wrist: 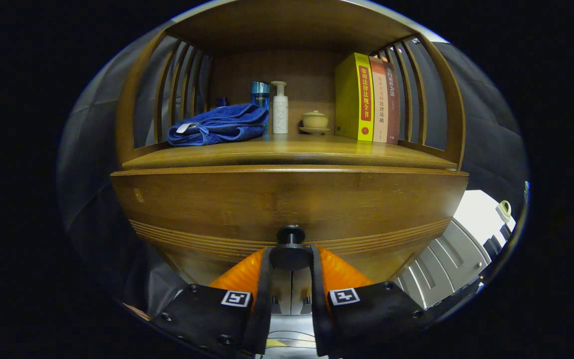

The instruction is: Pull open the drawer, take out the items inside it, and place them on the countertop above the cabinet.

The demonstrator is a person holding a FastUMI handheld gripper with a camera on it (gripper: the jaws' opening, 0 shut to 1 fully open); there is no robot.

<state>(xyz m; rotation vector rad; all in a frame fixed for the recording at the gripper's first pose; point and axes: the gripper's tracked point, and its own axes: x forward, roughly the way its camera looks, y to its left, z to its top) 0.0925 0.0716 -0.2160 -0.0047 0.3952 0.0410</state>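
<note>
While the hand-held gripper (291, 259) is clenching the round dark drawer knob (290, 249), pulling straight outward seems best for the wooden drawer front (287, 202).

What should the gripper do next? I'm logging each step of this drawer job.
Probably pull straight back. The fingers sit on both sides of the drawer's dark knob and seem to press on it, while the drawer front looks only slightly out from the cabinet. Its inside is hidden, so nothing can be taken out yet and set on the countertop.
</note>
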